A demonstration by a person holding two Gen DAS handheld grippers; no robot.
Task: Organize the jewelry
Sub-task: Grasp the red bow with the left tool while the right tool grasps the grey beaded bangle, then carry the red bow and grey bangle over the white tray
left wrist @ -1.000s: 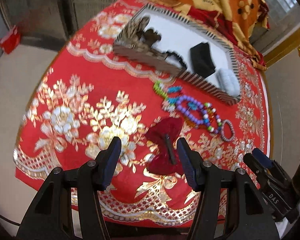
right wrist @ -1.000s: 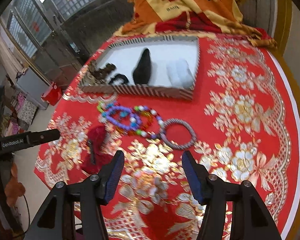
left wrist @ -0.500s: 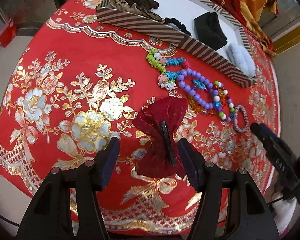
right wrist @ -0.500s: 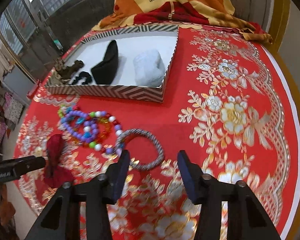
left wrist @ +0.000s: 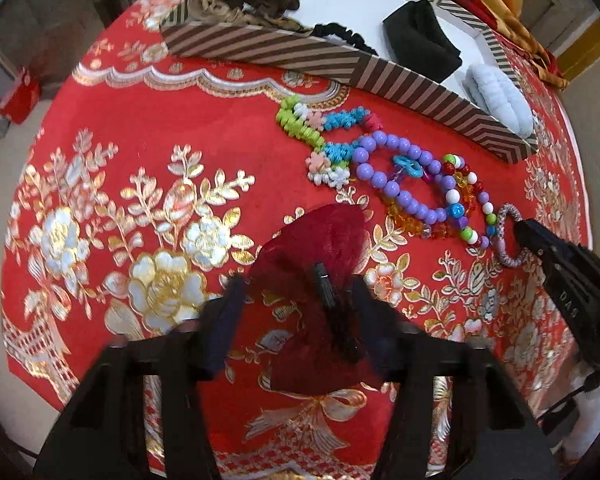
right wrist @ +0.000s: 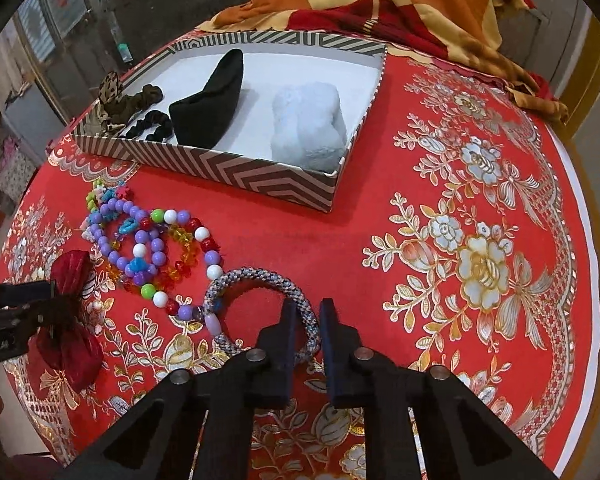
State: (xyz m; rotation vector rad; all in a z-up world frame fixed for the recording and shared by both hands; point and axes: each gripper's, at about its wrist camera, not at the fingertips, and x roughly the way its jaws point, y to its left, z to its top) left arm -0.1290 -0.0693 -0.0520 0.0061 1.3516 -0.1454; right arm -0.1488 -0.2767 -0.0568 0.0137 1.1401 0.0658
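Closing on two pieces at once, we want both grips settled before lifting toward the striped box (right wrist: 236, 168). Our right gripper (right wrist: 305, 312) has its fingers nearly shut around the near side of the grey woven bangle (right wrist: 256, 280), which lies flat on the bench (right wrist: 480, 208) touching the bead bracelets (right wrist: 156, 248); we should lift straight up so it does not drag them. Our left gripper (left wrist: 296, 300) straddles the red velvet bow (left wrist: 320, 256), fingers apart and not yet pinching; we should squeeze across its black clip.

The right view shows the box interior, with a black pouch (right wrist: 208, 104) and a pale fluffy piece (right wrist: 308, 128). The left view shows the bow's clip, hidden from the right.
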